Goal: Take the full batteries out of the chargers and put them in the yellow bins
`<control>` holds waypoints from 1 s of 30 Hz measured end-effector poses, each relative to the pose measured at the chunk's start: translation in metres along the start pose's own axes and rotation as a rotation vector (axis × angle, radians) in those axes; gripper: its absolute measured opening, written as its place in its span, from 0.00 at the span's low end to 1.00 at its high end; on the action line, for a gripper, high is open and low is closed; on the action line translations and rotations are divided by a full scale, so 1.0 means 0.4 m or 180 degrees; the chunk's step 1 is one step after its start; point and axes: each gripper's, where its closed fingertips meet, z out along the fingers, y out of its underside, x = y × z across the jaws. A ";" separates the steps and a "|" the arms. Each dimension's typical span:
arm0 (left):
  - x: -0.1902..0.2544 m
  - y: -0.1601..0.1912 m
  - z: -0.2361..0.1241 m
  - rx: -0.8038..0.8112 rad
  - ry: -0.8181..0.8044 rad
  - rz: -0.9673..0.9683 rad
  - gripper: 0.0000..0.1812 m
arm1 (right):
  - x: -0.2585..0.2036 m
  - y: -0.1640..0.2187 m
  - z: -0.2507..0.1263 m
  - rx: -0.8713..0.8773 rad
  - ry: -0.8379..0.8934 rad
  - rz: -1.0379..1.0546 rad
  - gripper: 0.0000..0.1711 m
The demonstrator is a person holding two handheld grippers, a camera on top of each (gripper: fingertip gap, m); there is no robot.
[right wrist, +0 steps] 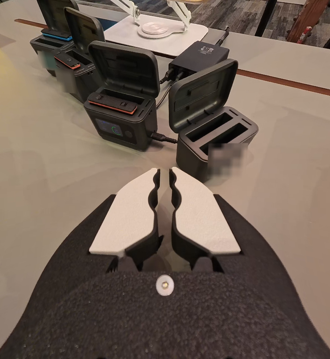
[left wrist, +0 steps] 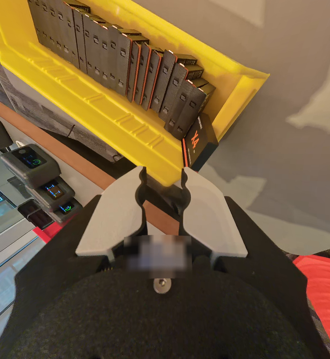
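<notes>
The left gripper (left wrist: 163, 171) hangs just off the near corner of the yellow bin (left wrist: 94, 103), its grey fingers spread wide with nothing between them. The bin holds a long row of black batteries (left wrist: 109, 56) standing on edge, some with orange trim, and a small black box with orange lettering (left wrist: 199, 141) fills its right end. To the left of the bin, three dark chargers with lit screens (left wrist: 43, 180) sit in a line on the table. In the right wrist view, the right gripper (right wrist: 164, 171) hovers over the grey table (right wrist: 33, 174), its fingers parted by only a narrow slit and holding nothing. Just ahead to the right stands an open charger (right wrist: 214, 136) with its slots bare. To its left, another open charger with a glowing screen (right wrist: 121, 124) carries an orange-edged battery (right wrist: 112, 106) sticking up from its front slot. Farther left are two more open chargers: one (right wrist: 78, 71) holds an orange-edged battery (right wrist: 67, 62), and the far one (right wrist: 49, 44) holds a blue-edged battery (right wrist: 57, 36). A black power adapter (right wrist: 199, 54) lies behind, with cables running to the chargers.
</notes>
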 end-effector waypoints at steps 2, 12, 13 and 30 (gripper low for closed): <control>-0.001 -0.001 -0.006 0.0021 -0.0003 -0.0009 0.19 | -0.001 0.000 0.000 -0.0005 -0.0007 -0.0003 0.05; 0.048 -0.043 -0.026 0.0168 0.0206 0.0139 0.20 | -0.004 0.000 0.000 -0.0004 -0.0025 -0.0009 0.05; 0.050 -0.047 -0.024 0.0167 0.0207 0.0163 0.20 | -0.004 0.000 0.000 -0.0004 -0.0026 -0.0007 0.05; 0.076 -0.144 0.035 0.0572 0.1109 -0.1230 0.17 | -0.006 0.001 0.000 -0.0013 -0.0063 0.0005 0.05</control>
